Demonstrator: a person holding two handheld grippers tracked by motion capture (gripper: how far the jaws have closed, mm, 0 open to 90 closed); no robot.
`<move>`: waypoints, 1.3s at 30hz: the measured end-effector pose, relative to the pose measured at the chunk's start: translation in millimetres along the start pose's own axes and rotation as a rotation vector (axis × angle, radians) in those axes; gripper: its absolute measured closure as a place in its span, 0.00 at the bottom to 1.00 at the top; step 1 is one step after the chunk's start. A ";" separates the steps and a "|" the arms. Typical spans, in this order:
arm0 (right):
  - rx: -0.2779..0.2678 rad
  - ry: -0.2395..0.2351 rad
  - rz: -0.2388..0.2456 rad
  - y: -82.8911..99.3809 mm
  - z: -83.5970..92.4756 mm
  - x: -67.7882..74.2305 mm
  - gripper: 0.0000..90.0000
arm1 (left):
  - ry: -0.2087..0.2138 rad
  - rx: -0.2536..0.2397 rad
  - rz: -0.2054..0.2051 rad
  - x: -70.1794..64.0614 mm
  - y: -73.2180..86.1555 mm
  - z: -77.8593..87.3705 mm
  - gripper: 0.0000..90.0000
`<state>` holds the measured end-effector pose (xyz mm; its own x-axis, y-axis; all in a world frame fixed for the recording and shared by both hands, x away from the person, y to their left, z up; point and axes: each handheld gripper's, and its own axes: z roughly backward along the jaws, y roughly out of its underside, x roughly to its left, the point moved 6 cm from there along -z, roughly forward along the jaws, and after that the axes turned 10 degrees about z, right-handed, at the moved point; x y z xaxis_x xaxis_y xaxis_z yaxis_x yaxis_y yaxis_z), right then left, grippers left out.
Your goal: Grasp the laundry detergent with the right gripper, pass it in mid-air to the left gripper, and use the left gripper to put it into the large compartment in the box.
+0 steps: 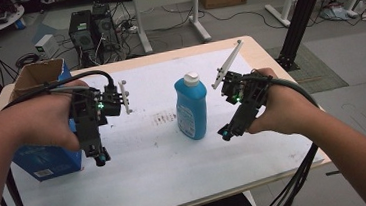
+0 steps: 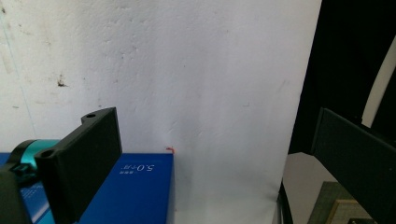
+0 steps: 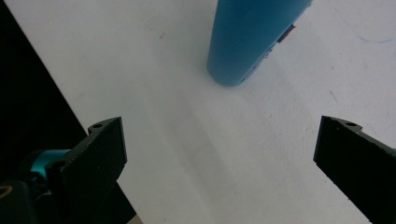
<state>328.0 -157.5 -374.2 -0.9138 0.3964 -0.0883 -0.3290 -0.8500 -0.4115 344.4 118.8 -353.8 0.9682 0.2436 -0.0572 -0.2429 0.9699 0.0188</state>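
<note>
A blue bottle with a white cap stands upright near the middle of the white-covered table. My left gripper hovers to its left, over the corner of a blue box, jaws pointing down. In the left gripper view that gripper is open, with the blue box under its left jaw. My right gripper is held just right of the bottle, a short gap away. In the right gripper view it is open and empty, with the bottle's base ahead of it on the cover.
The blue box has an open brown cardboard top at the table's left edge. Beyond the table, computer towers, desk legs and cables lie on the floor. A black post stands off the far right corner.
</note>
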 end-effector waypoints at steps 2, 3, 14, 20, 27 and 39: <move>-0.023 0.005 -0.026 -0.3 -3.1 -1.7 0.02 | -0.002 -0.003 -0.002 0.7 -0.4 0.1 0.02; -0.039 0.010 -0.038 -0.3 -5.2 -2.8 0.02 | -0.002 -0.001 -0.001 0.8 -0.4 0.3 0.02; -0.242 0.059 -0.194 -5.3 -40.4 -3.8 0.02 | -0.006 0.003 -0.008 2.4 0.5 -0.7 0.02; -0.318 0.109 -0.251 -3.6 -56.3 -1.2 0.02 | -0.005 0.001 -0.003 3.1 3.4 -0.3 0.02; -0.338 0.137 -0.258 -2.8 -61.2 1.0 0.02 | -0.006 0.002 -0.001 5.0 6.0 -1.2 0.02; -0.450 0.242 -0.274 -6.0 -63.9 4.7 0.02 | -0.009 0.004 -0.003 5.2 4.8 -1.9 0.02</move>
<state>340.9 -128.4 -430.1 -0.7117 0.6943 -0.1075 -0.3638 -0.4950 -0.7891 348.2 124.7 -355.8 0.9695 0.2403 -0.0485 -0.2395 0.9706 0.0226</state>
